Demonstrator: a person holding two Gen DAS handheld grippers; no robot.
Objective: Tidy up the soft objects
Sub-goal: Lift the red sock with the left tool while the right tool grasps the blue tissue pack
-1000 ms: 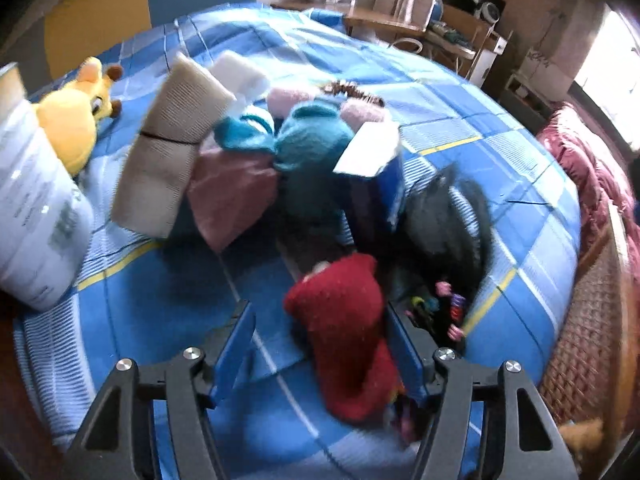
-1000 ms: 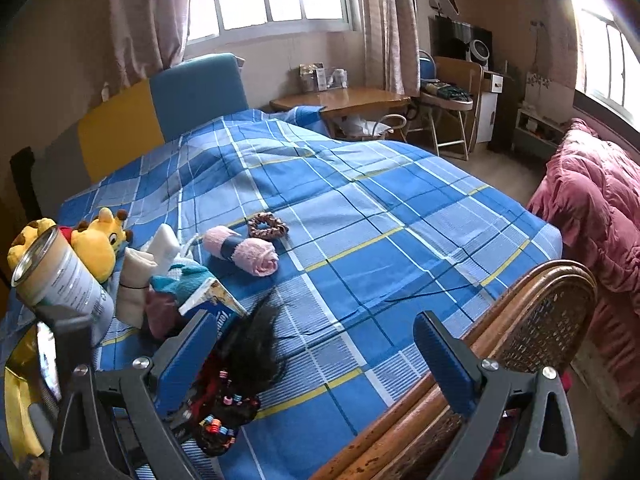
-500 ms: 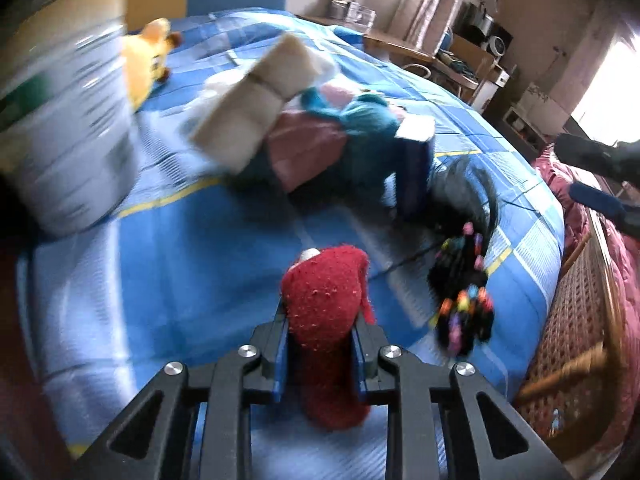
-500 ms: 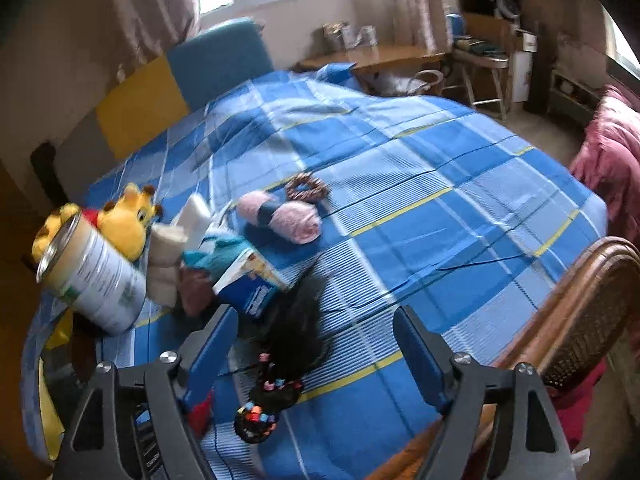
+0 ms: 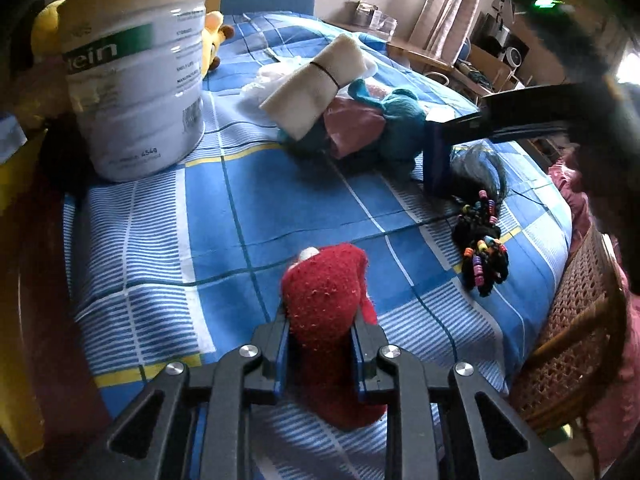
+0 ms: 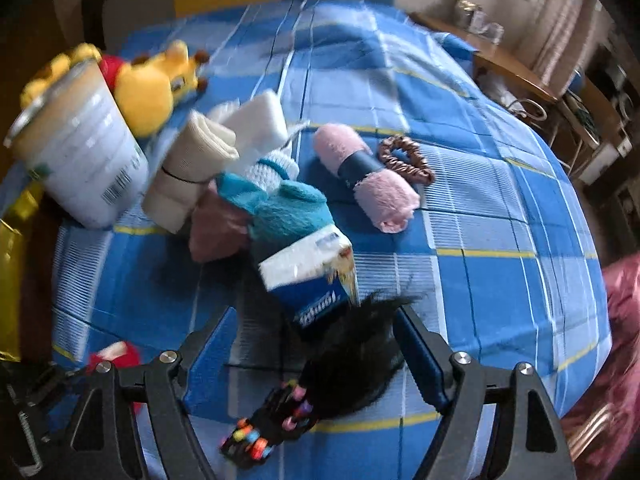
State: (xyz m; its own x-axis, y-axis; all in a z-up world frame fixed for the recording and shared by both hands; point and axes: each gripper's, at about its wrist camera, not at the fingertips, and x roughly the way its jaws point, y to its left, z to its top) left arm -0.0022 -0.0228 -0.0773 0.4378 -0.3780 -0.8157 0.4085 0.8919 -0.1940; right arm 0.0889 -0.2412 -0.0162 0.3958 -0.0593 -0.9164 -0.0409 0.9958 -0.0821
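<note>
The left gripper (image 5: 320, 340) was clenched on a fuzzy red sock (image 5: 324, 300), its pads sinking into the pile, probably to carry it off for sorting. The right gripper (image 6: 316, 344) stood released, jaws astride a black beaded hairpiece (image 6: 352, 364) lying near on the blue checked bedspread (image 6: 500, 208). Farther off lay a teal plush toy (image 6: 292, 212), a tissue pack (image 6: 312, 276) and a tin can (image 5: 136, 68) at far left.
</note>
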